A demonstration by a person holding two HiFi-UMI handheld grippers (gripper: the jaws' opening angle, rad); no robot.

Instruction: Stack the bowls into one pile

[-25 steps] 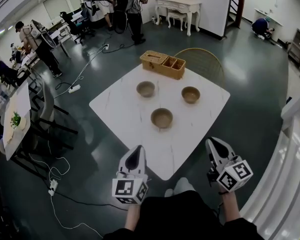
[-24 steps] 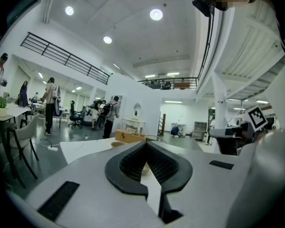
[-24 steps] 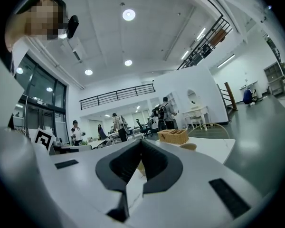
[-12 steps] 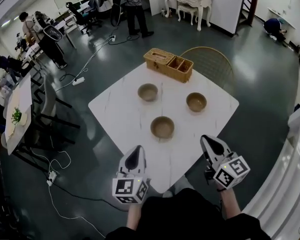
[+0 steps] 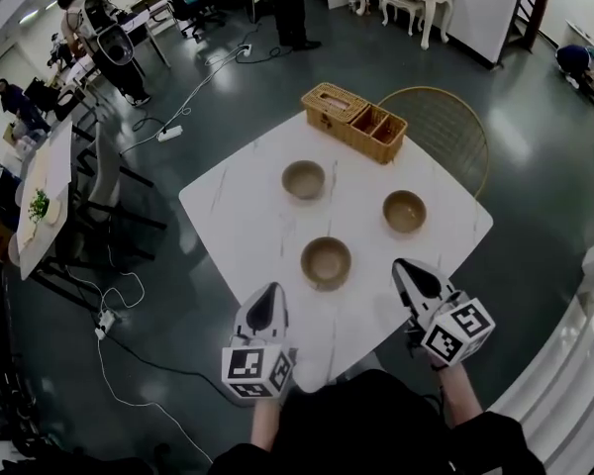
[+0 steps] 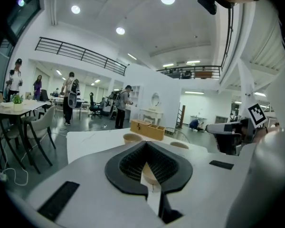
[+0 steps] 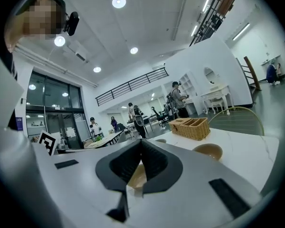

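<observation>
Three tan bowls stand apart on the white marble table (image 5: 238, 211): a far-left bowl (image 5: 304, 179), a far-right bowl (image 5: 404, 211) and a near bowl (image 5: 327, 261). My left gripper (image 5: 266, 296) hovers over the table's near edge, left of the near bowl, shut and empty. My right gripper (image 5: 404, 269) is to that bowl's right, also shut with nothing in it. In the left gripper view the near bowl (image 6: 149, 175) shows through the jaws and the far-left bowl (image 6: 131, 137) lies beyond. The right gripper view shows the far-right bowl (image 7: 208, 151) ahead.
A wicker basket (image 5: 354, 122) sits at the table's far corner, with a round-backed chair (image 5: 441, 132) behind it. Cables (image 5: 119, 295) and another table with chairs (image 5: 49, 181) stand to the left. People stand far back in the room.
Both grippers have moved forward over the table's near edge and sit closer to the near bowl. Their jaws stayed shut. The bowls have not moved on the table.
</observation>
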